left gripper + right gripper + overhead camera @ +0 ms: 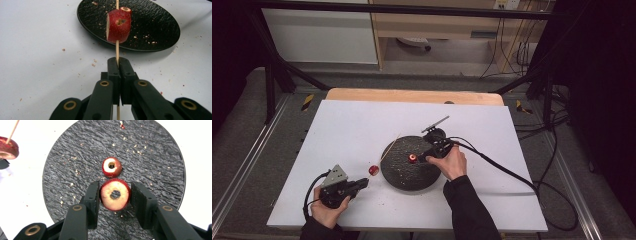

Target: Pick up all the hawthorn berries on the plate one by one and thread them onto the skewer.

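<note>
I can read no text, label, brand or number anywhere from here; nothing on the counter (362,125) or the black plate (404,175) carries writing.

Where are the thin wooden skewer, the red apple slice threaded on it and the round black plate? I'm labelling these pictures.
thin wooden skewer (117,49): left gripper view, bare shaft below the slice.
red apple slice (121,27): left gripper view, red skin.
round black plate (155,160): right gripper view, bare textured surface.

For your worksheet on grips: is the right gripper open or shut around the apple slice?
Open. The right gripper has its jaws on either side of the apple slice, a gap showing beside the right jaw.
</note>
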Demonstrator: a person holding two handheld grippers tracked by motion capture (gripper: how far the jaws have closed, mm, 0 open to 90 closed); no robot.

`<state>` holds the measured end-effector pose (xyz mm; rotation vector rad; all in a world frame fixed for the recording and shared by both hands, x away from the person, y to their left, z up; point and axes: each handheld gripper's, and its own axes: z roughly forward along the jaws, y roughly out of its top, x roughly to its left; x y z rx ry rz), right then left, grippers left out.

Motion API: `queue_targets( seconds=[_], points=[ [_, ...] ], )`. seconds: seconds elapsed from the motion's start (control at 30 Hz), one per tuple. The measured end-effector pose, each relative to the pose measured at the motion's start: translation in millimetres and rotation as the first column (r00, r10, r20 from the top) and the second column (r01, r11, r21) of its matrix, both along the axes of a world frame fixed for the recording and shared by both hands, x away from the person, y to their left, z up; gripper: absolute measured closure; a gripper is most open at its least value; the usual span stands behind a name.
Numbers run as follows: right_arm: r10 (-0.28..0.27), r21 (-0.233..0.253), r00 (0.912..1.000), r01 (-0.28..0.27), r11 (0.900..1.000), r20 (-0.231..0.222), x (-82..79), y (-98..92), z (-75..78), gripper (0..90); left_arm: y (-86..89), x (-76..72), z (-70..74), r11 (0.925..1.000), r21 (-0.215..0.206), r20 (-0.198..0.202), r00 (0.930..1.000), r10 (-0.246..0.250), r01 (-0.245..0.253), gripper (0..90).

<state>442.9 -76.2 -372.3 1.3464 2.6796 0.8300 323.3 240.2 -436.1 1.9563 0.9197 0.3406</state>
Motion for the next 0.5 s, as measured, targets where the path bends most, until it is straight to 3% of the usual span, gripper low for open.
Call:
queue_targets(
  seconds=[0.5],
  points=[
    [-0.030, 0.125, 0.9969, 0.020, 0.992, 0.073, -12.0, -10.2, 2.3, 60.7, -1.0, -0.9, 0.3, 1.0000, -0.002, 0.007, 1.0000, -0.002, 0.002, 88.5]
  ],
)
